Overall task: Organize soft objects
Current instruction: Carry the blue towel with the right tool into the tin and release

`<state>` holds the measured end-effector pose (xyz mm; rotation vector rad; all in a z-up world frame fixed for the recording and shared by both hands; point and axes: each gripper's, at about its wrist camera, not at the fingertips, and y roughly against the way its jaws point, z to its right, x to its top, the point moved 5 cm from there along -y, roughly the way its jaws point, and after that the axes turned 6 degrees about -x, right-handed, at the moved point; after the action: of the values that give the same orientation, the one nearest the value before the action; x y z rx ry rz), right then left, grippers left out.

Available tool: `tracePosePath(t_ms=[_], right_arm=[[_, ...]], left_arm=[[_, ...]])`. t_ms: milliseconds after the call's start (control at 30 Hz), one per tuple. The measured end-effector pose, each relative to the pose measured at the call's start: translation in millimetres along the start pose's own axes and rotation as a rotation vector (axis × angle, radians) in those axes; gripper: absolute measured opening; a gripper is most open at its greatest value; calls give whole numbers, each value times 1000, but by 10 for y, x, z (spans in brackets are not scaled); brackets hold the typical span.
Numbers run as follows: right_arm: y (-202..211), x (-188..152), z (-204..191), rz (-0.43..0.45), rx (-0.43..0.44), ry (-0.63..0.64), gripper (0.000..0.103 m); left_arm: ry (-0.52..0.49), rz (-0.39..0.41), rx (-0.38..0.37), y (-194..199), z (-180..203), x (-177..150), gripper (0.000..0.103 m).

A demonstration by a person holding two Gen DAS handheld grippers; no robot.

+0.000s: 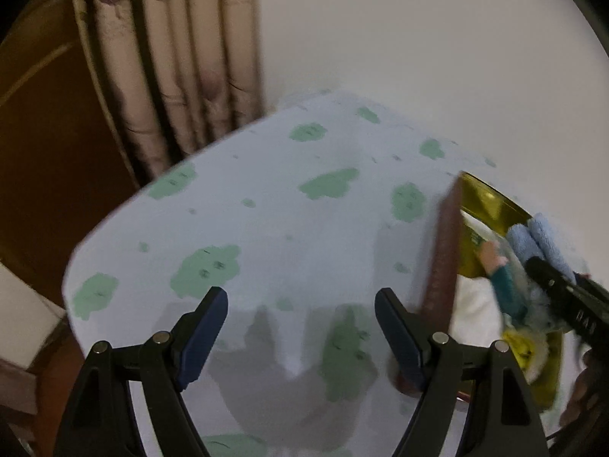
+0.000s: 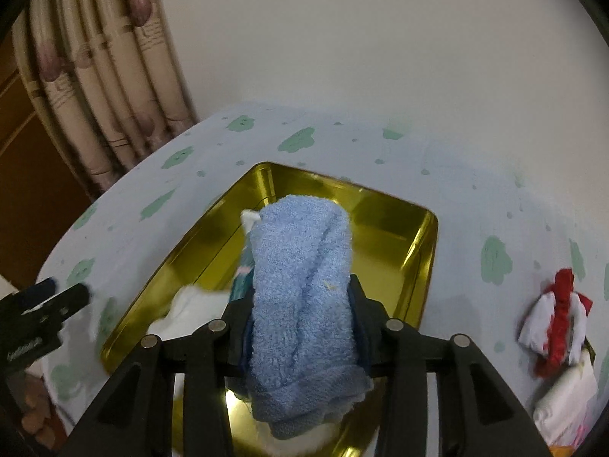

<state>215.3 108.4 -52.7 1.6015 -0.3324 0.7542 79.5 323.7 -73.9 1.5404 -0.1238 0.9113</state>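
A rolled light-blue towel stands between the fingers of my right gripper, which is shut on it. It hangs over a gold tin box on the table. White soft items and a teal-clothed doll lie inside the tin. The left wrist view shows the towel and the right gripper above the tin at the right edge. My left gripper is open over the tablecloth just left of the tin, with nothing between its fingers; it also shows as the left gripper in the right wrist view.
The table wears a pale blue cloth with green cloud prints. A red and white soft item and a white packet lie to the right of the tin. A curtain hangs behind the table's far left edge, beside a white wall.
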Motion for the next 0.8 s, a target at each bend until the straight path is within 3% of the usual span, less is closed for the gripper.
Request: tracePosePath(t_ms=[67, 167, 300, 500, 633, 800], right_arm=[[-100, 41, 22, -8, -17, 1, 40], [-179, 26, 68, -29, -21, 0, 43], [-112, -4, 116, -11, -28, -21, 78], [288, -50, 161, 57, -28, -32, 79], [713, -185, 270, 120, -15, -25, 83], [1031, -313, 495, 133, -12, -45, 83]], left_arm=[[11, 8, 0, 5, -34, 8, 82], [34, -44, -19, -95, -80, -29, 82], [46, -56, -61, -143, -96, -33, 82], [48, 4, -131, -52, -27, 9, 82], [7, 30, -116, -6, 63, 20, 82], [-2, 26, -133, 19, 116, 13, 82]])
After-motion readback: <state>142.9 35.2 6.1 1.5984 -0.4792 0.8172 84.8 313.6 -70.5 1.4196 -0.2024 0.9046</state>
